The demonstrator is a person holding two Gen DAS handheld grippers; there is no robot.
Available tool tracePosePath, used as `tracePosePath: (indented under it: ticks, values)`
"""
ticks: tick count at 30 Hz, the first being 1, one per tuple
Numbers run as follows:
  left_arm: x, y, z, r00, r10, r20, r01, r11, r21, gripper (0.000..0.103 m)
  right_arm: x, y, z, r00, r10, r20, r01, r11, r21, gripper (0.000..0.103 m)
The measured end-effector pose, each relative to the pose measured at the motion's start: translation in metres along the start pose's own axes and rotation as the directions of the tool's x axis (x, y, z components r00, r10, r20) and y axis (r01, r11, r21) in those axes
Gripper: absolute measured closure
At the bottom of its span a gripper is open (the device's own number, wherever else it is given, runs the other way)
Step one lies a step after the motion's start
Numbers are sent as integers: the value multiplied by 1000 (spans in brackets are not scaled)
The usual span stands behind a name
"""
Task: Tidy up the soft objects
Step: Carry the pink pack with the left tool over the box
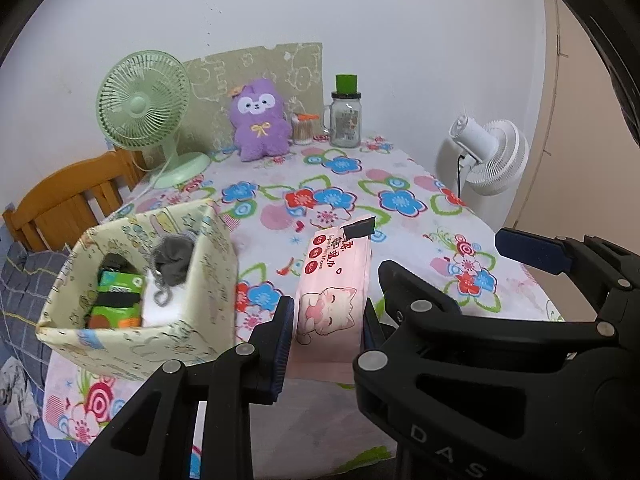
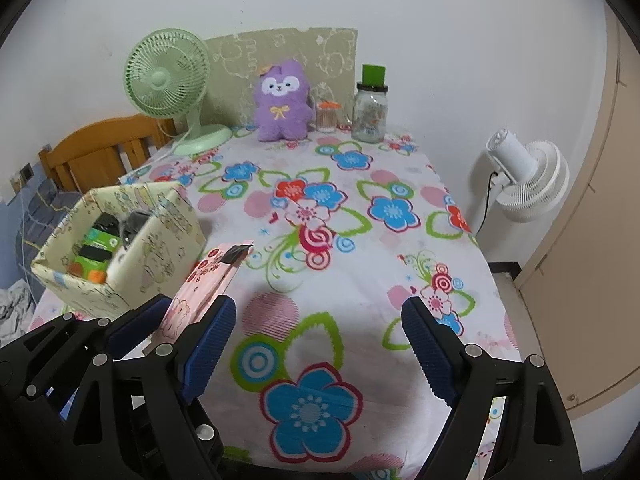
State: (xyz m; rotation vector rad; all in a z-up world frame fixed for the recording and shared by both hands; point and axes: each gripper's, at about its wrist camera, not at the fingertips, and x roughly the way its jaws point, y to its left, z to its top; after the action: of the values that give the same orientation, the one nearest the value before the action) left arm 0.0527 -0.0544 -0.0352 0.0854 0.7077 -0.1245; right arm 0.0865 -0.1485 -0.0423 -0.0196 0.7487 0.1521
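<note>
Pink wipes pack (image 1: 332, 300) pinched in left gripper (image 1: 326, 330) jaws, bound for box (image 1: 132, 344) at nine o'clock (right gripper (image 2: 320, 356) jaws spread, idle).

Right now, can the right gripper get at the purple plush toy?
Probably yes. The right gripper is open and empty, and only bare tablecloth lies between it and the plush toy at the far edge.

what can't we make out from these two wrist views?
- Near end of the pink wipes pack: left wrist view, hidden behind the left hand-held gripper, whose fingers clamp its sides.
- Bottom of the fabric box: both views, its own walls and the grey yarn ball cover it.
- Small cup's contents: too small.
- Jar label: too small, blurred.
- Right hand-held gripper: open and empty.
</note>
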Motion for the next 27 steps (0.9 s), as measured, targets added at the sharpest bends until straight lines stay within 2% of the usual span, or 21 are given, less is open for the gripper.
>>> tracePosePath:
  ticks: [14,27]
  values:
    - [-16,42,16,999,32,38,-32,999,-8,72,-17,39,25,999,16,43,-15,1000,-18,13]
    - [-15,83,28,997,76,35,-75,997,-10,71,-6,79,50,997,55,51,-54,998,-24,10]
